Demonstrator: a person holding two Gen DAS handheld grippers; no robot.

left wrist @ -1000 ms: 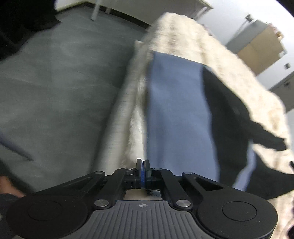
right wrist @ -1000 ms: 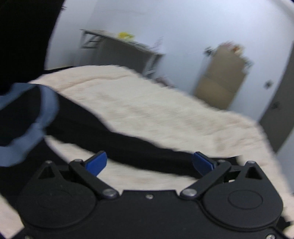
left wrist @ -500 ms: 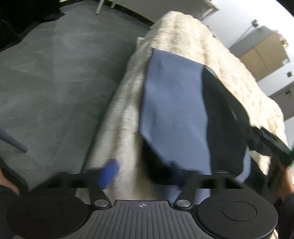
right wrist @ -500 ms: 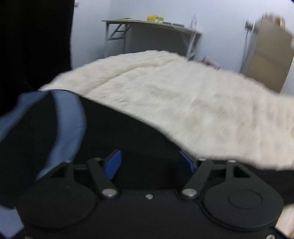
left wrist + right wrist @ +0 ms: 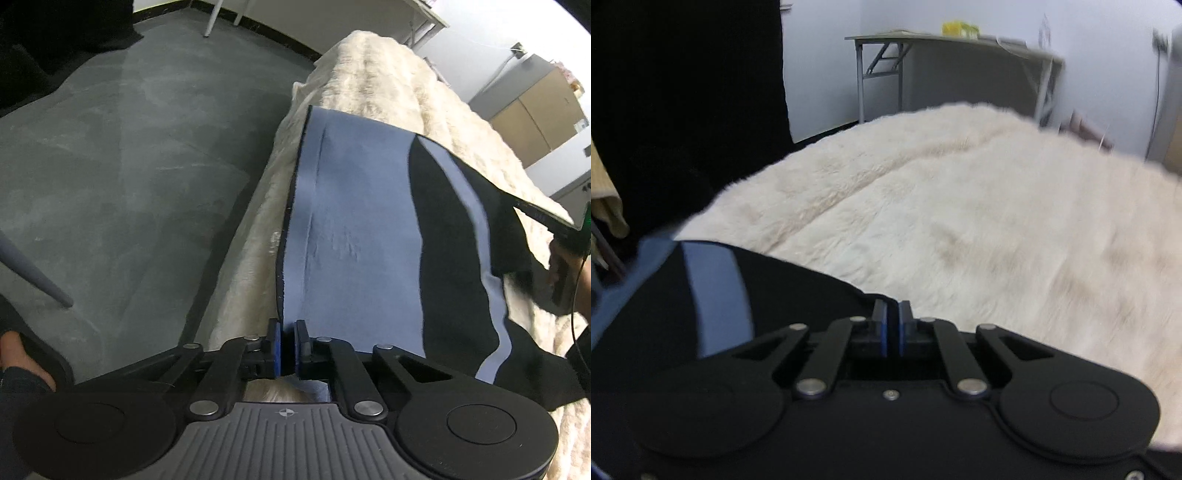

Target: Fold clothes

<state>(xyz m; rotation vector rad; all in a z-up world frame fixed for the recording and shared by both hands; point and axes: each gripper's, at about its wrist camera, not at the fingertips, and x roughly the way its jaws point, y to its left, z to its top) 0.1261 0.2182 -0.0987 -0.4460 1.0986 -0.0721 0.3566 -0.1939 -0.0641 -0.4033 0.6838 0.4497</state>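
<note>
A blue and black garment (image 5: pixel 354 229) lies stretched along the near edge of a cream fleece-covered bed (image 5: pixel 384 85). My left gripper (image 5: pixel 287 345) is shut on the garment's near blue corner. In the right wrist view the garment's black part (image 5: pixel 701 295) with a blue stripe lies at the lower left. My right gripper (image 5: pixel 893 328) is shut on the black edge of the garment. The right gripper also shows at the right edge of the left wrist view (image 5: pixel 561 236), holding the black side.
Grey floor (image 5: pixel 129 166) lies left of the bed. A folding table (image 5: pixel 953 70) stands by the far wall behind the bed. A cabinet (image 5: pixel 535 110) stands at the far right. A dark hanging cloth (image 5: pixel 683 92) is at the left.
Both grippers were open half a second ago and have closed on the garment. The left one had been shut a second ago, opened, then closed on the blue corner.
</note>
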